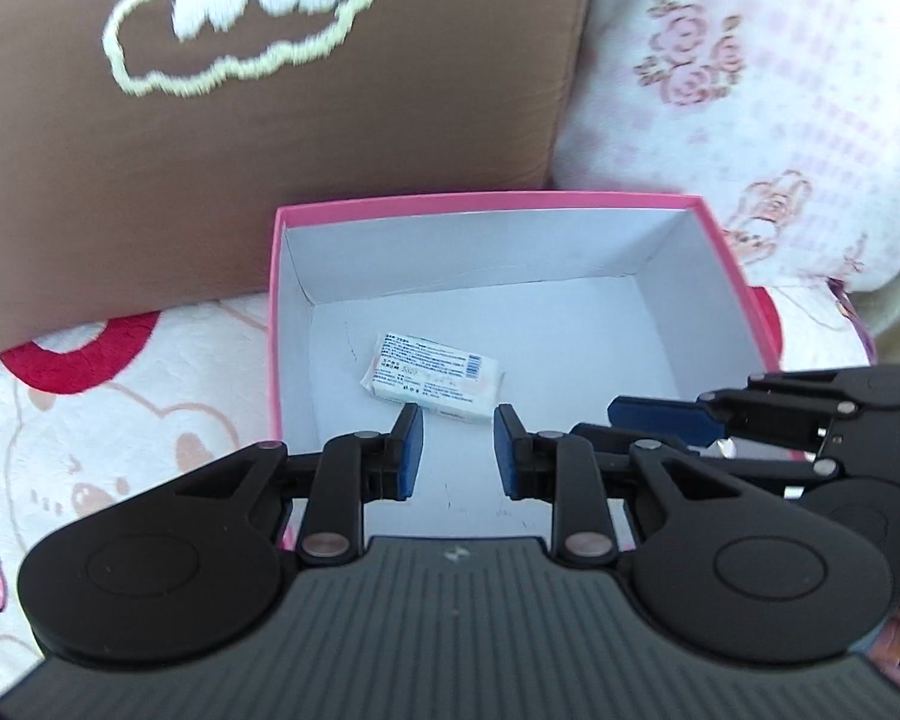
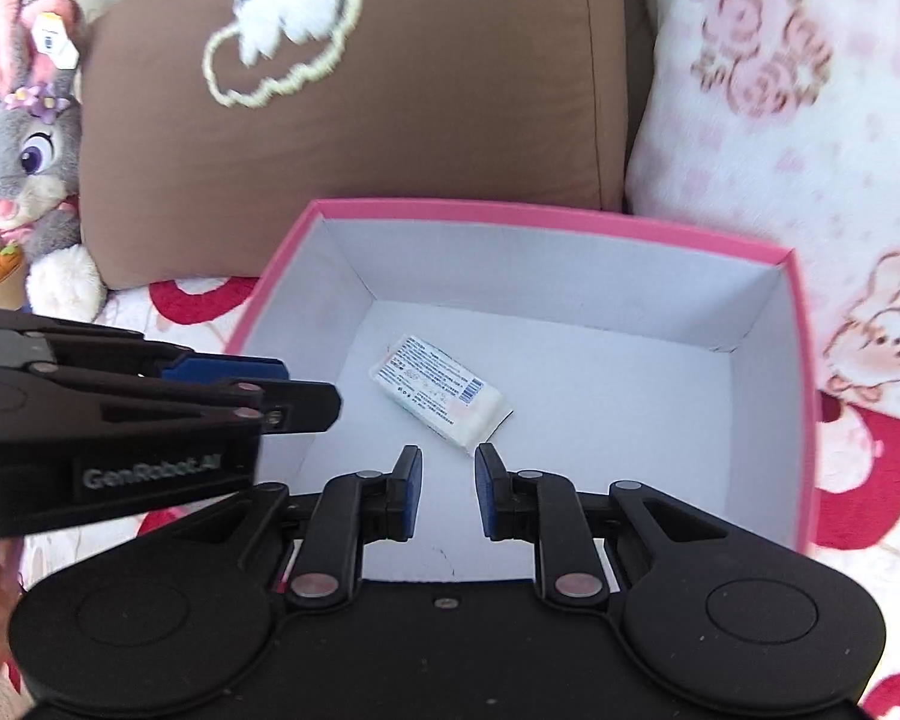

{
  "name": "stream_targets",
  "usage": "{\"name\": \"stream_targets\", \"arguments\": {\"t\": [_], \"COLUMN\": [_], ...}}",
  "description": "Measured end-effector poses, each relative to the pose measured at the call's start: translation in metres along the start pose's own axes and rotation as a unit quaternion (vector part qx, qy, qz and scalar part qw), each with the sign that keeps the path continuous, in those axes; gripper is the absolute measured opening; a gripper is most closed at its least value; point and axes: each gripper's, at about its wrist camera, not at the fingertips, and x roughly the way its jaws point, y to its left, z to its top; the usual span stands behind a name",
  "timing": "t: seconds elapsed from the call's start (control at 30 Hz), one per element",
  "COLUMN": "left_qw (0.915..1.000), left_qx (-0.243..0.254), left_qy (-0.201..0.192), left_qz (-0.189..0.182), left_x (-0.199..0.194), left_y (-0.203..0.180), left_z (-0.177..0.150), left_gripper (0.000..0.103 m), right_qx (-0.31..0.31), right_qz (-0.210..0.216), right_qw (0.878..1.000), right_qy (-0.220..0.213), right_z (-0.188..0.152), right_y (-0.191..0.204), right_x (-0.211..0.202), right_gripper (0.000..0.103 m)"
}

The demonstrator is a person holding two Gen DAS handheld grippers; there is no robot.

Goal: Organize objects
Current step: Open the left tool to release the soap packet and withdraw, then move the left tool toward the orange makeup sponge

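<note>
A pink box (image 1: 486, 203) with a white inside stands open on the bed; it also shows in the right wrist view (image 2: 546, 219). A small white tissue pack (image 1: 429, 377) lies flat on its floor, also seen in the right wrist view (image 2: 441, 393). My left gripper (image 1: 457, 447) is open and empty, over the box's near part, just short of the pack. My right gripper (image 2: 447, 492) is open and empty, just short of the pack. Each gripper shows side-on in the other's view, the right (image 1: 750, 414) and the left (image 2: 180, 390).
A brown cushion (image 1: 270, 120) with a stitched cloud leans behind the box. A white floral pillow (image 1: 780, 90) stands at the back right. A grey plush rabbit (image 2: 24, 156) sits at the far left. The bedcover (image 1: 120, 420) has red and pink prints.
</note>
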Motion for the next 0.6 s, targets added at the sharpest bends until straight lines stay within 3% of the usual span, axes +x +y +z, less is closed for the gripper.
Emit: {"name": "stream_targets", "arguments": {"t": [0.43,0.6], "left_qw": [0.9989,0.9983], "left_qx": [0.033,0.05], "left_qy": [0.008,0.013], "left_qz": [-0.033,-0.027], "left_x": [-0.065,-0.086], "left_y": [-0.015,-0.02], "left_z": [-0.022,-0.035], "left_gripper": [0.027,0.027], "right_qx": [-0.026,-0.038], "right_qz": [-0.007,-0.009], "right_qw": [0.999,0.999], "right_qy": [-0.025,-0.029], "right_z": [-0.026,-0.036], "right_y": [0.026,0.033], "right_x": [-0.063,-0.087], "right_gripper": [0.029,0.03]}}
